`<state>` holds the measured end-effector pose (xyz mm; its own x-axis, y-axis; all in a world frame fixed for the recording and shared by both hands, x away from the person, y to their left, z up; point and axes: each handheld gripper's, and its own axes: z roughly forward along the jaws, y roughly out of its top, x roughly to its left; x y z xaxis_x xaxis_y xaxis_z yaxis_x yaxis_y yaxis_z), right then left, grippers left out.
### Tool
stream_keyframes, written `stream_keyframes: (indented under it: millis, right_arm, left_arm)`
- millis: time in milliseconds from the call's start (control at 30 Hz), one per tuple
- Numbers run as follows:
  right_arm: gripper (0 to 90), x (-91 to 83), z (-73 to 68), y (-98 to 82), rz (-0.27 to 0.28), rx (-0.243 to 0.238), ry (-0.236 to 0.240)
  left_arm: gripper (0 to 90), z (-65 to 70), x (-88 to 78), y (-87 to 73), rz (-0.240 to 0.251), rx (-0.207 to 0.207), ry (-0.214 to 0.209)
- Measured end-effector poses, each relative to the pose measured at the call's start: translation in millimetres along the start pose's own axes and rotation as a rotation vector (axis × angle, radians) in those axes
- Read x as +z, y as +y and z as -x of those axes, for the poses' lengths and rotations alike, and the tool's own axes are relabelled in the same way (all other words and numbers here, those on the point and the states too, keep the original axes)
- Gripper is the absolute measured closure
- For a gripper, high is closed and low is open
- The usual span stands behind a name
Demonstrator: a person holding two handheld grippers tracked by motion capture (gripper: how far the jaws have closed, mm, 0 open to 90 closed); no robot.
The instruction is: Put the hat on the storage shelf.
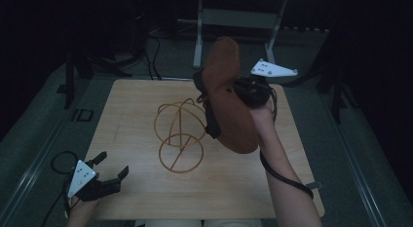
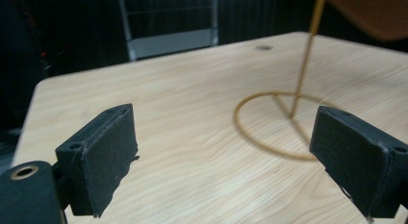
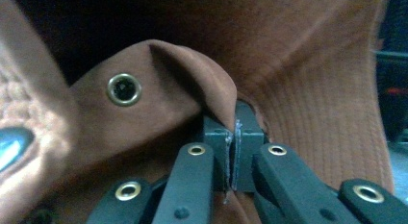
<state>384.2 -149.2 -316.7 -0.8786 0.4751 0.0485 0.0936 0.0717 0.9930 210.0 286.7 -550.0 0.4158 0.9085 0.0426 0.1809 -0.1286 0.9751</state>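
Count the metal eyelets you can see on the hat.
1: an eyelet on the hat, left of the right gripper clamping it. Others may be hidden.

Brown hat (image 1: 229, 98) held aloft, tilted, at 1 o'clock above table; gold wire stand (image 1: 179, 134) upright at centre.

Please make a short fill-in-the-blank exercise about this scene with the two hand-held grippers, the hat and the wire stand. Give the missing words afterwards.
1. The right gripper is shut on the brown ____, held up in the air.
2. The left gripper has its jaws ____ and holds nothing.
3. The gold wire stand rests on the wooden ____.
4. The metal eyelet in the fabric is ____ in shape.

Missing words: hat; open; table; round
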Motion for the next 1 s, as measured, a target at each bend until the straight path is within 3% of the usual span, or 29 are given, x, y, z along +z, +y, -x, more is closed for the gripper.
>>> stream_keyframes:
  millis: [33, 200, 267, 500, 600, 633, 667, 733, 900, 1000]
  right_arm:
    - [87.2, 14.2, -6.1, -0.2, -0.025, 0.000, 0.031]
    - [87.0, 39.0, -17.5, -4.6, -0.085, -0.018, 0.067]
    - [86.3, 55.8, -24.7, -8.3, -0.134, -0.012, 0.099]
    - [81.3, 85.1, -37.0, -16.3, -0.192, -0.012, 0.131]
    - [78.0, 95.4, -44.6, -18.6, -0.221, -0.042, 0.127]
    - [70.0, 101.2, -48.0, -19.0, -0.244, -0.043, 0.132]
    - [70.0, 101.2, -48.0, -19.0, -0.244, -0.043, 0.132]
    - [57.7, 109.9, -54.2, -20.0, -0.289, -0.087, 0.105]
    - [48.9, 118.5, -59.3, -23.6, -0.344, -0.141, 0.060]
    - [41.4, 119.2, -59.7, -25.0, -0.361, -0.137, 0.056]
  left_arm:
    - [9.9, -1.4, -0.3, -2.0, 0.001, -0.006, 0.002]
    - [9.9, -4.7, -3.0, -7.8, 0.006, -0.023, 0.014]
    - [9.9, -6.2, -3.5, -8.6, 0.008, -0.029, 0.018]
    - [10.4, -8.6, -3.8, -11.7, 0.010, -0.039, 0.025]
    - [10.5, -9.9, -4.7, -12.4, 0.016, -0.051, 0.026]
    - [10.5, -10.3, -4.7, -12.8, 0.017, -0.053, 0.027]
    - [10.5, -10.5, -4.5, -13.0, 0.014, -0.058, 0.025]
    - [10.5, -10.3, -4.2, -13.5, 0.013, -0.062, 0.019]
    - [10.5, -9.3, -3.7, -13.9, 0.011, -0.062, 0.009]
    - [10.5, -9.6, -3.6, -14.1, 0.013, -0.067, 0.006]
